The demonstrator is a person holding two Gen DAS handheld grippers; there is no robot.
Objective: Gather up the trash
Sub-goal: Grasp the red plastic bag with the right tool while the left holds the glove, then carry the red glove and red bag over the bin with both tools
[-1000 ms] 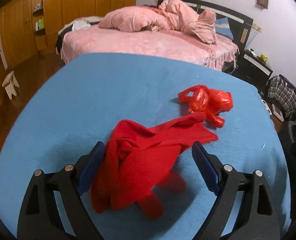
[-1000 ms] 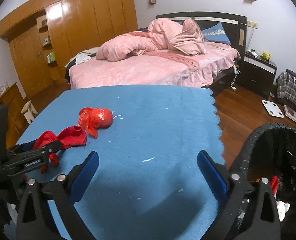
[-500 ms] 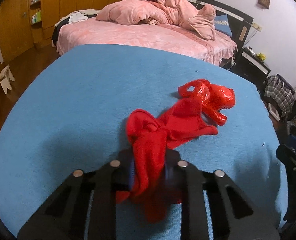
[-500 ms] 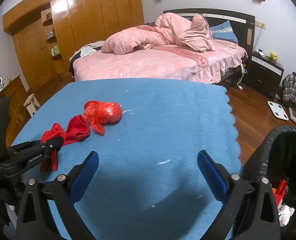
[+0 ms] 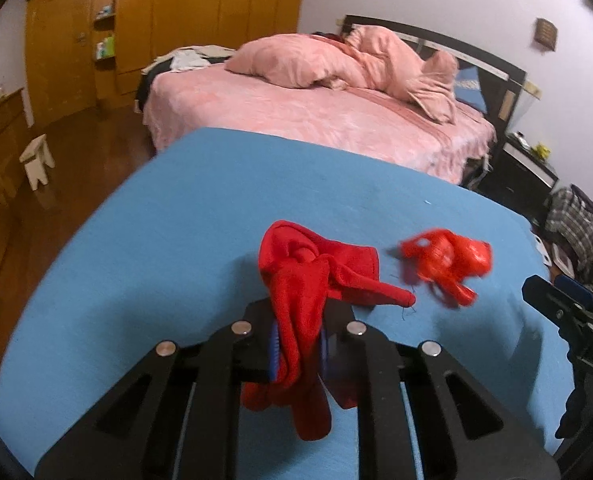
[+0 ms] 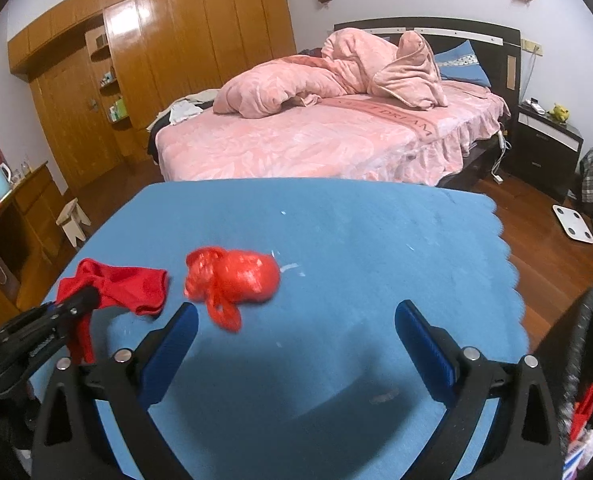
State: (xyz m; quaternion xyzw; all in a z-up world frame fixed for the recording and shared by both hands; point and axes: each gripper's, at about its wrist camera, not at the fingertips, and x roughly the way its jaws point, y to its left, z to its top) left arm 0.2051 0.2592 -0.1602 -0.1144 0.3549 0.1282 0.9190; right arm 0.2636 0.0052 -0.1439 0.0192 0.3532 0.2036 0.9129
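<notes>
A red cloth (image 5: 308, 268) hangs bunched between the blue pads of my left gripper (image 5: 298, 354), whose jaws are closing the last bit and pressing on it. Its far end lifts off the blue table (image 5: 176, 220). A crumpled red plastic bag (image 5: 446, 260) lies just right of the cloth. In the right wrist view the same bag (image 6: 236, 276) sits just beyond the left finger of my right gripper (image 6: 296, 344). That gripper is open with nothing between its fingers. The left gripper (image 6: 76, 304) and the cloth (image 6: 128, 286) show at the left there.
A black bin (image 6: 588, 320) with some trash inside stands off the table's right edge. Small white scraps (image 6: 292, 269) dot the blue table cover (image 6: 356, 232). Beyond the table are a pink bed (image 6: 316, 140), wooden wardrobes and a small stool (image 6: 72, 220).
The left jaws shut on the red cloth and lifted it partly off the table. The right gripper slid left, so the red bag now sits close ahead of it.
</notes>
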